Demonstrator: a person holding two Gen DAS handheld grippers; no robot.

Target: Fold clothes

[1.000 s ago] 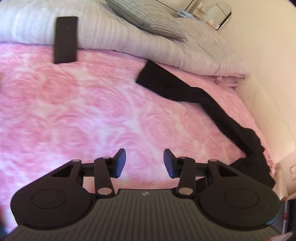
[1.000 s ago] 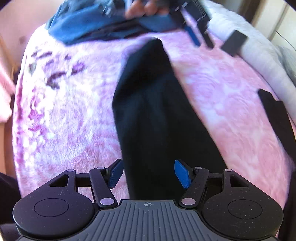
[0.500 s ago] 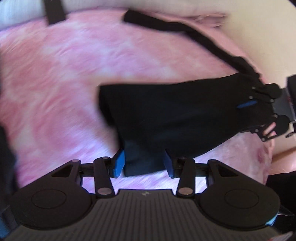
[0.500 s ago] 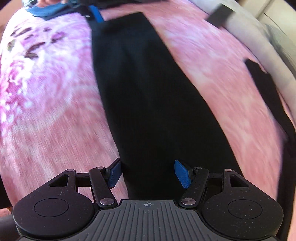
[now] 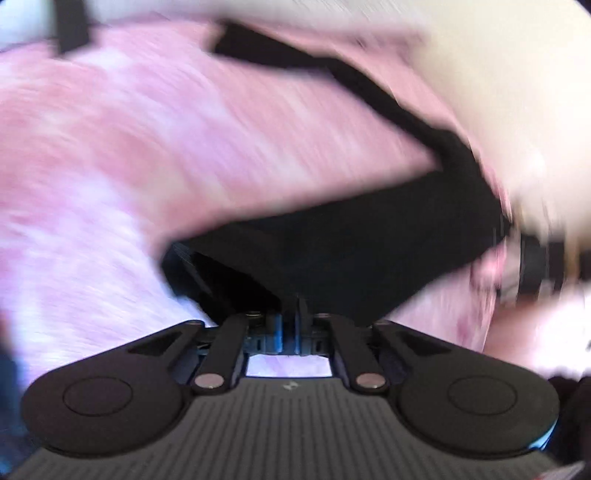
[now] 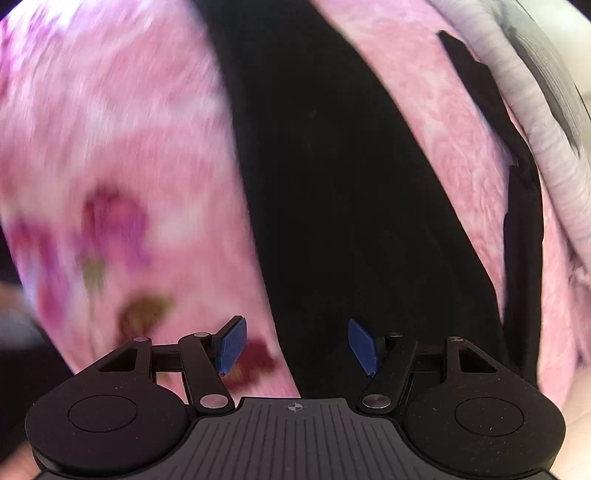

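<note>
Black trousers (image 6: pixel 332 177) lie spread on a pink blanket (image 6: pixel 110 129). One leg runs from my right gripper (image 6: pixel 293 343) up and away; my right gripper is open, jaws wide apart over its near end. The other leg (image 6: pixel 517 192) lies along the right by the grey duvet. In the left wrist view my left gripper (image 5: pixel 290 325) is shut on the end of the black trouser leg (image 5: pixel 351 251), which stretches up to the right. That view is motion-blurred.
A grey ribbed duvet (image 6: pixel 546 122) lies along the far edge of the bed. A cream wall (image 5: pixel 517 92) stands to the right in the left wrist view. A dark flat object (image 5: pixel 72 26) lies at the top left on the blanket edge.
My left gripper moved onto the trouser leg end and closed on it. My right gripper slid along the leg and stayed open. Both views shifted fast.
</note>
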